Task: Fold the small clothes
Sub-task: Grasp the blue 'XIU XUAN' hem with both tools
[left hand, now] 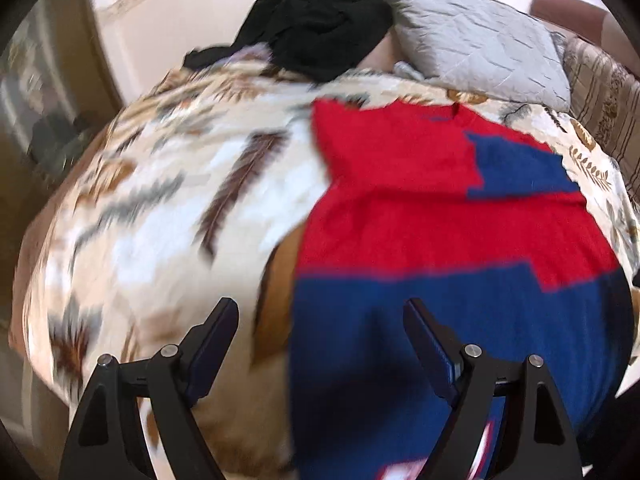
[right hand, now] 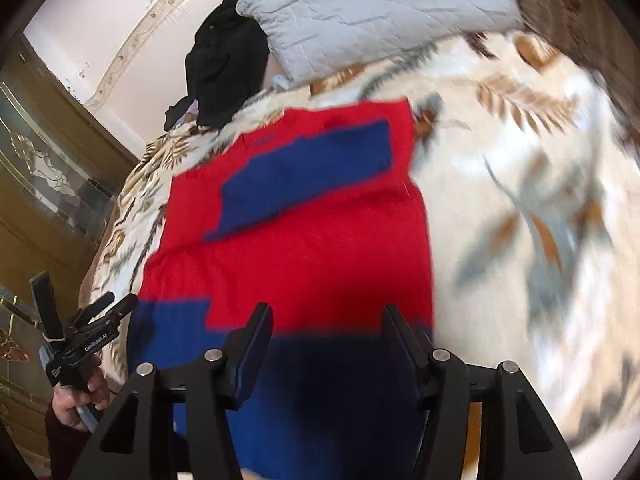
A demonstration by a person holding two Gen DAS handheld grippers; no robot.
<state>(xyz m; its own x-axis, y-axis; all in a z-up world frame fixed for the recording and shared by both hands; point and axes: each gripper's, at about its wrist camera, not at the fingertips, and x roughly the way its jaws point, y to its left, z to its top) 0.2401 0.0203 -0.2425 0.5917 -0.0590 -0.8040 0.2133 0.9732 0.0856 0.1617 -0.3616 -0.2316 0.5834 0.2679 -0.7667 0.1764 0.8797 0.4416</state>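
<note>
A red and blue knitted garment point(left hand: 420, 220) lies spread flat on a leaf-patterned blanket point(left hand: 168, 200); it also shows in the right wrist view point(right hand: 304, 264). My left gripper point(left hand: 320, 308) is open and empty, hovering over the garment's near left edge. My right gripper point(right hand: 326, 312) is open and empty above the garment's near blue band. The left gripper point(right hand: 86, 320) also shows at the lower left of the right wrist view, held in a hand, beside the garment's left edge.
A black cloth heap point(left hand: 320, 24) and a grey quilted pillow point(left hand: 480, 40) lie at the head of the bed. A glass-panelled wooden door point(right hand: 48, 160) stands to the left. A striped patterned cover point(left hand: 604, 92) lies at the far right.
</note>
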